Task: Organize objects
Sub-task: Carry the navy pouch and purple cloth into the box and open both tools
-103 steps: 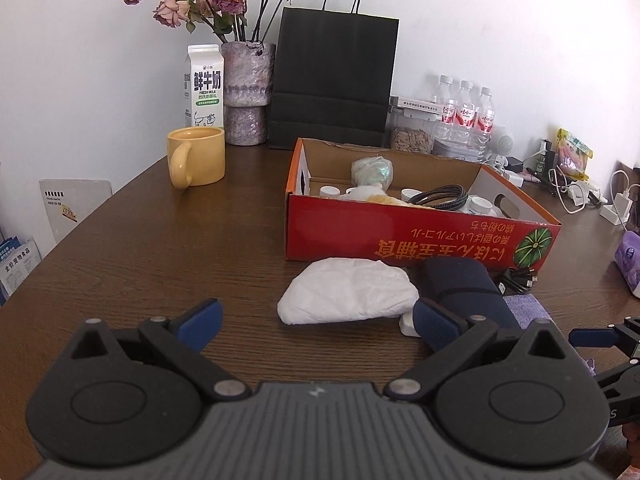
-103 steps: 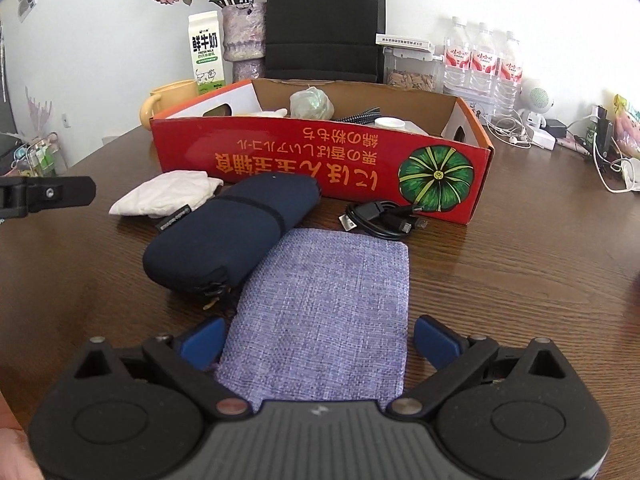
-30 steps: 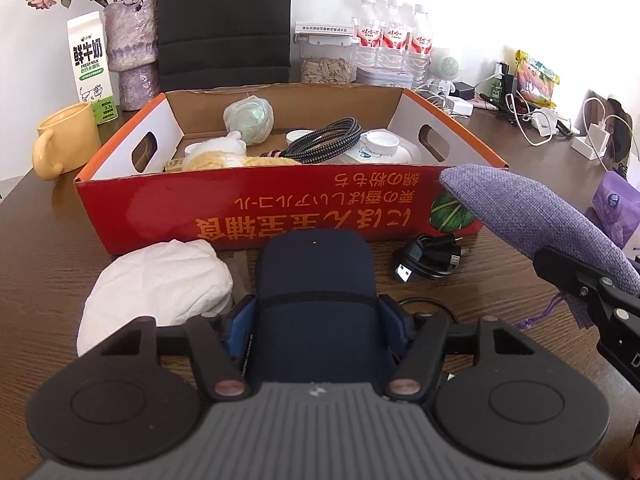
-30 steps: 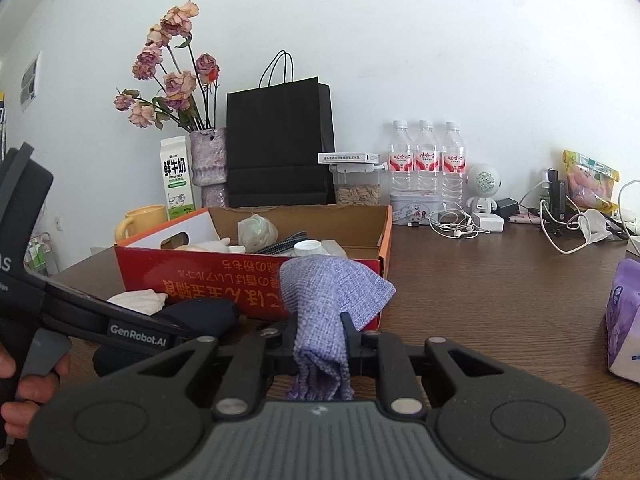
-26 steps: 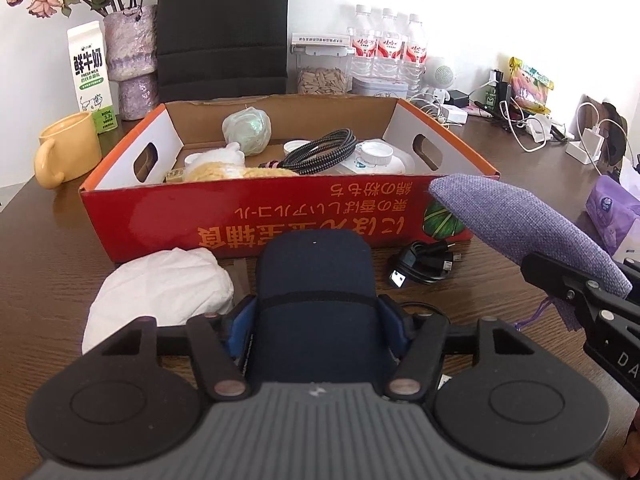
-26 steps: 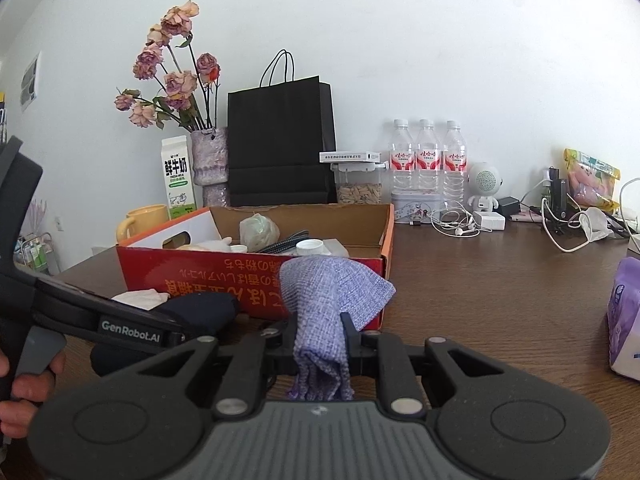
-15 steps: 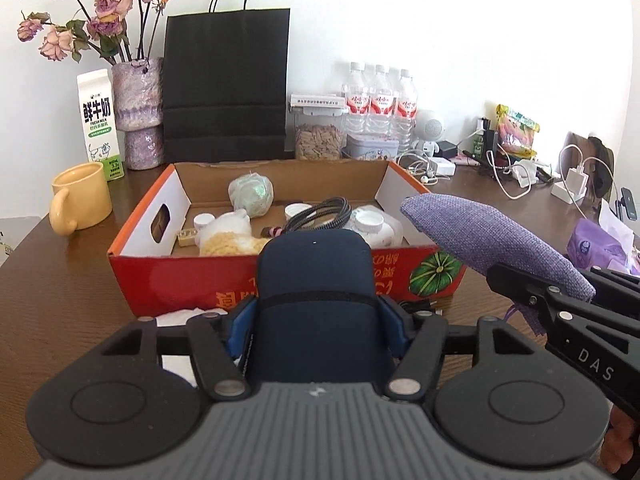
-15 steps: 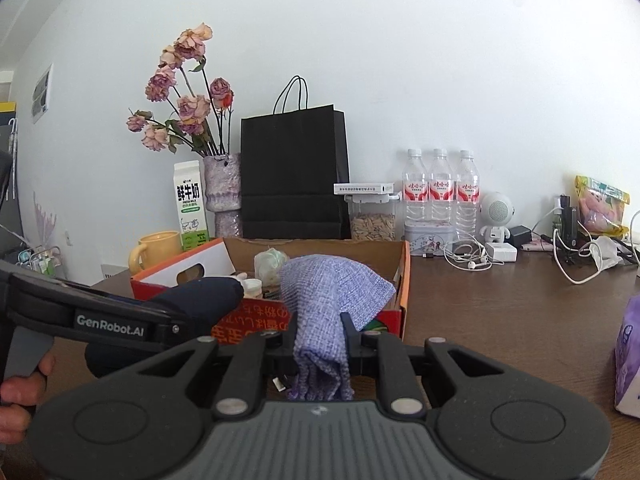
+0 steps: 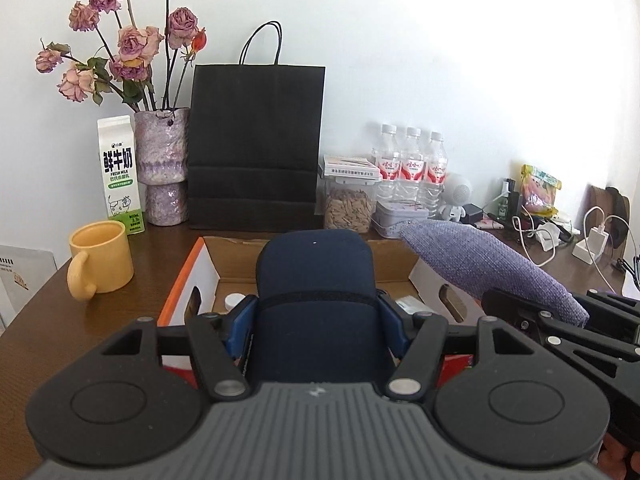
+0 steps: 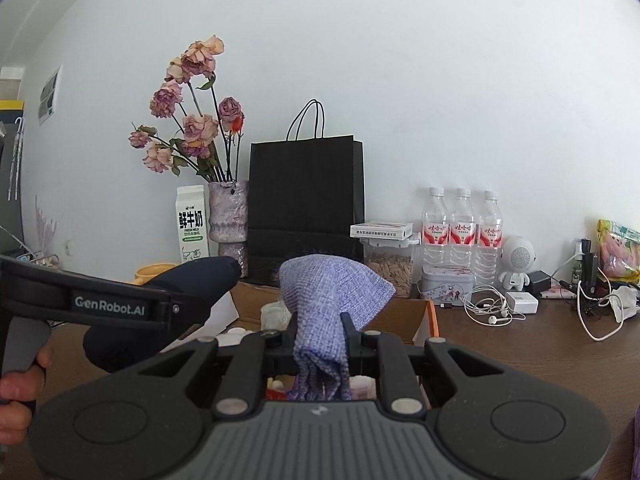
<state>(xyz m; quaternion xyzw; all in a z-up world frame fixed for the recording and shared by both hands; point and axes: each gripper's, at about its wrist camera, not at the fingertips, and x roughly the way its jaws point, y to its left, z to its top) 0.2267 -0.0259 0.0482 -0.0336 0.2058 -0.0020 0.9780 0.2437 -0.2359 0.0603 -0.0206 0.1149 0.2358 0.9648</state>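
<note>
The brown wooden worktop (image 9: 160,258) runs back to a white wall, and along that far edge a black paper bag (image 9: 256,148) stands between a mottled purple vase (image 9: 162,168) of dried roses and a clear canister of seeds (image 9: 347,209). In front of the bag sits the open cardboard box (image 9: 200,276), orange along its rim, with small white-capped containers just visible on its floor. The left tool (image 9: 316,316) is clamped on a navy blue pouch (image 9: 316,280), its blue pads pressed into the pouch's sides, and the pouch is held up in the air over the near part of the box. The right tool (image 10: 320,334) has its jaws nearly together, pinched on a lavender woven pouch (image 10: 328,300) that bulges above the fingers and hangs in folds below them, also lifted over the box. A milk carton (image 9: 119,172) stands left of the vase, a yellow mug (image 9: 100,258) in front of it, and three water bottles (image 9: 410,164) line the wall to the right.
</note>
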